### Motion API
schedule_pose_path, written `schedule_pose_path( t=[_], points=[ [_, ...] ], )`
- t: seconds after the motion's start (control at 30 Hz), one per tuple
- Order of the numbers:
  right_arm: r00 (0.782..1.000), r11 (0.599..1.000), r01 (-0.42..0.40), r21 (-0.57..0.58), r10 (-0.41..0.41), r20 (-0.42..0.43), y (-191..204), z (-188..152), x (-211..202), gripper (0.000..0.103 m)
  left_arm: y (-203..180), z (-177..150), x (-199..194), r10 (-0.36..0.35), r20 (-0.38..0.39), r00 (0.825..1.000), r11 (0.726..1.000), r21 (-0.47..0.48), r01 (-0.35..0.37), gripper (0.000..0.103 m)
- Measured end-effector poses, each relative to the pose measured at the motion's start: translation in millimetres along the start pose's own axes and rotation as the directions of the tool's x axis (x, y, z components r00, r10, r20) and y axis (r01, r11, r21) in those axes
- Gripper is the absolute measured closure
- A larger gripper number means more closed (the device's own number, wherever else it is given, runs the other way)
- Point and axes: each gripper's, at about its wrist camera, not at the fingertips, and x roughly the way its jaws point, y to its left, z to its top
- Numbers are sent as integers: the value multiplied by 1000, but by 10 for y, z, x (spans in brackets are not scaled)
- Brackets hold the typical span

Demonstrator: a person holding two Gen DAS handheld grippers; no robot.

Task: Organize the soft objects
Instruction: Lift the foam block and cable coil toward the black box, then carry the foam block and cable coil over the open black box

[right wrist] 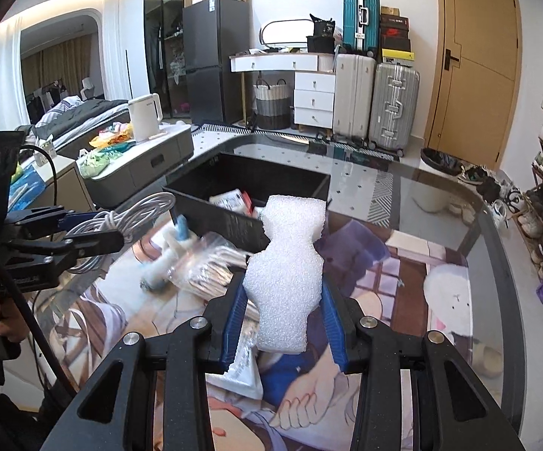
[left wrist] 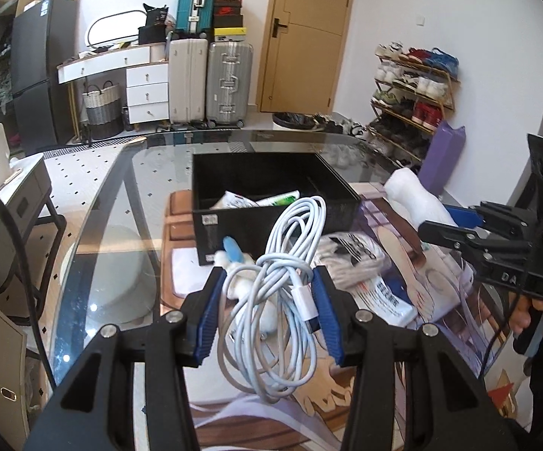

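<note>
My left gripper [left wrist: 269,282] is shut on a coiled white cable [left wrist: 286,263], which hangs above the printed mat [left wrist: 403,338]. My right gripper [right wrist: 282,289] is shut on a white foam piece [right wrist: 286,274], held upright over the mat [right wrist: 403,300]. Just beyond both stands a black bin [left wrist: 271,188] with packets inside; the right wrist view shows the bin [right wrist: 249,191] too. Each view catches the other gripper: the right gripper [left wrist: 455,225] holds the foam [left wrist: 418,199], and the left gripper [right wrist: 83,229] grips the cable [right wrist: 132,214].
On the mat lie a small white plush toy with a blue part [right wrist: 173,251], a clear bag of sticks [right wrist: 204,270] and a white packet [left wrist: 384,297]. The glass table [right wrist: 422,188] reaches far right. A purple mat [left wrist: 440,158] leans beyond the table.
</note>
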Motion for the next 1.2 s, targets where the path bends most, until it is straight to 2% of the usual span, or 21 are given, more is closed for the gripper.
schedule_pose_path(
  t=[0.37, 0.7, 1.2],
  points=[
    [998, 1000, -27, -7, 28, 57, 57, 230, -61, 64, 120, 209, 28, 36, 48, 998, 999, -40, -35, 58],
    [995, 997, -74, -3, 74, 67, 99, 435, 33, 64, 205, 438, 61, 50, 82, 995, 998, -48, -46, 58],
    [994, 995, -96, 10, 96, 61, 78, 685, 216, 64, 217, 636, 202, 42, 95, 995, 998, -48, -38, 58]
  ],
)
